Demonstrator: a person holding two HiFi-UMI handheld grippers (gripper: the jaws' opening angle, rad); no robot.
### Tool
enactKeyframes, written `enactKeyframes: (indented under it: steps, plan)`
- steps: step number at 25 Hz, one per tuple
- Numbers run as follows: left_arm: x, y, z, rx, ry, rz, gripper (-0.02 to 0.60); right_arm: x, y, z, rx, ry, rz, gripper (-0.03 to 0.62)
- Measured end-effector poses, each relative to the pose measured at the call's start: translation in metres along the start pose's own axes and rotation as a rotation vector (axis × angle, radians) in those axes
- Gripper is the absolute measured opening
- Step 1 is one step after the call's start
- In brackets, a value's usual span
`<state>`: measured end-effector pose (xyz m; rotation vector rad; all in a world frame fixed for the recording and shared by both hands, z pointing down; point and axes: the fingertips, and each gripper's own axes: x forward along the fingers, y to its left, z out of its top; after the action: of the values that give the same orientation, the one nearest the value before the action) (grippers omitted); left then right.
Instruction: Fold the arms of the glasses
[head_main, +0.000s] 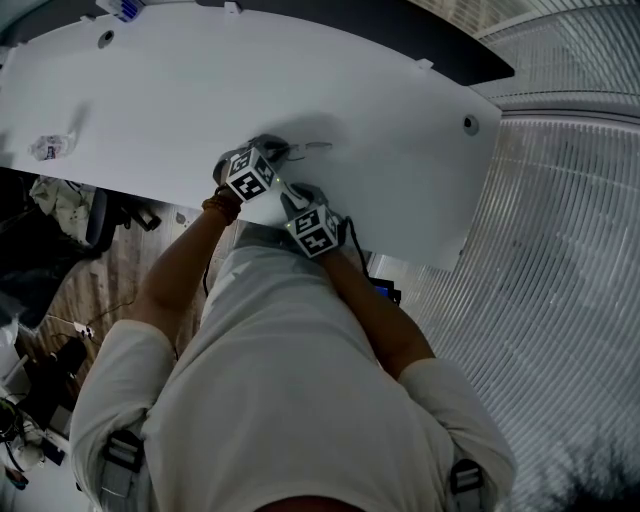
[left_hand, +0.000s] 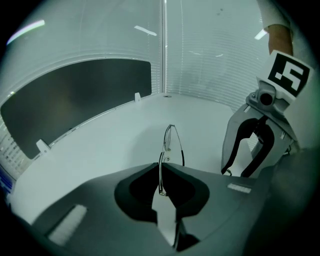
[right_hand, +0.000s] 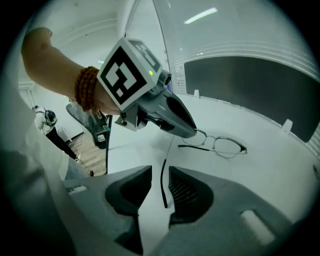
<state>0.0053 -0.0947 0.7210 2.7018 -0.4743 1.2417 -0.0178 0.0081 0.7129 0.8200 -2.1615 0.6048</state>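
Observation:
Thin metal-rimmed glasses (right_hand: 223, 145) lie on the white table (head_main: 180, 90). My left gripper (right_hand: 192, 132), under its marker cube (right_hand: 129, 74), is shut on one end of the frame. In the left gripper view the rim (left_hand: 170, 141) stands edge-on, running into the left gripper (left_hand: 161, 168). One dark arm (right_hand: 163, 184) sticks out from the frame and ends between the jaws of my right gripper (right_hand: 160, 171), which stand apart and do not press on it. A second arm (right_hand: 196, 147) lies along the lenses. In the head view both grippers (head_main: 268, 160) (head_main: 300, 198) sit close together by the table's near edge.
A crumpled clear wrapper (head_main: 48, 147) lies at the table's left end. A dark panel (right_hand: 250, 85) runs along the far side. Round holes (head_main: 469, 124) mark the tabletop. Left of the table are wooden floor and clutter (head_main: 60, 220). A ribbed translucent wall (head_main: 570, 250) curves at the right.

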Motion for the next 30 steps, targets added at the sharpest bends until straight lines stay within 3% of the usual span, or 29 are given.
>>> enactKeyframes:
  steps: [5, 16, 30]
  plan:
    - [0.000, 0.001, 0.000, -0.004, -0.001, -0.002, 0.023, 0.009, -0.006, -0.007, -0.057, 0.026, -0.035, 0.104]
    - [-0.004, 0.000, 0.000, 0.003, -0.012, -0.014, 0.023, 0.002, -0.032, -0.010, -0.043, 0.042, -0.096, 0.104]
    - [-0.007, -0.006, 0.001, 0.021, -0.015, -0.037, 0.023, -0.001, -0.083, -0.007, -0.069, 0.085, -0.169, 0.175]
